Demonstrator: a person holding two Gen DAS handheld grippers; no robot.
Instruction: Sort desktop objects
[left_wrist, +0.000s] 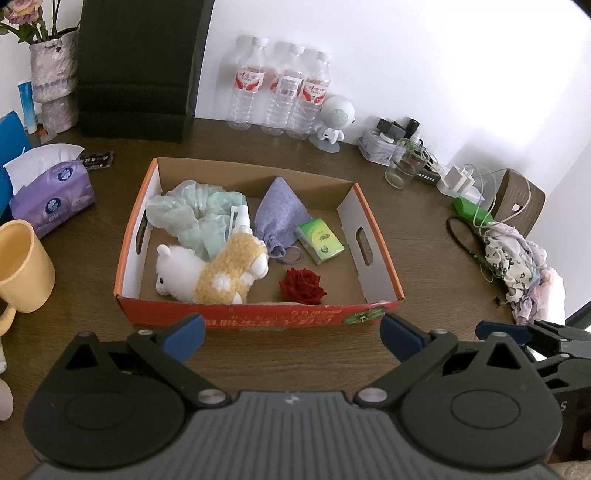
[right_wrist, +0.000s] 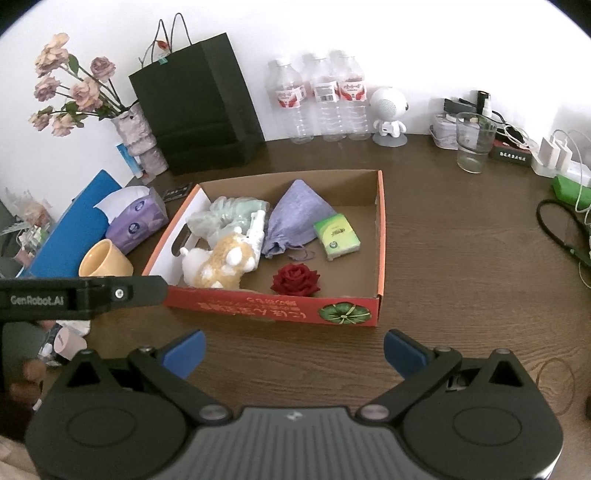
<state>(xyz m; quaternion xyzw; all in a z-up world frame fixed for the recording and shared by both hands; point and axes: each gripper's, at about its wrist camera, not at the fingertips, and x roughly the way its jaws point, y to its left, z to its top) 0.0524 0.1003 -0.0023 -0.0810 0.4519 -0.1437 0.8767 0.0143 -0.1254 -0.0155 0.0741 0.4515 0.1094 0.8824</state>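
Note:
An orange cardboard box (left_wrist: 376, 254) (right_wrist: 380, 236) sits mid-table holding a plush alpaca (left_wrist: 210, 269) (right_wrist: 221, 264), a red rose (left_wrist: 301, 286) (right_wrist: 294, 279), a purple cloth pouch (left_wrist: 279, 216) (right_wrist: 297, 218), a green tissue pack (left_wrist: 319, 240) (right_wrist: 336, 232), a mint scrunchie (left_wrist: 192, 214) (right_wrist: 221, 216) and a small white spray bottle (left_wrist: 240, 218) (right_wrist: 257, 229). My left gripper (left_wrist: 291, 339) hangs open just before the box's front wall. My right gripper (right_wrist: 293, 350) is open over bare table in front of the box. Neither holds anything.
A yellow mug (left_wrist: 18, 266) (right_wrist: 105, 260) and a purple tissue box (left_wrist: 51, 192) (right_wrist: 136, 221) stand left of the box. At the back are a black paper bag (right_wrist: 199, 107), water bottles (right_wrist: 321, 99), a white robot figure (right_wrist: 388, 114) and a glass (right_wrist: 472, 144). Cables and floral cloth (left_wrist: 517, 262) lie at the right.

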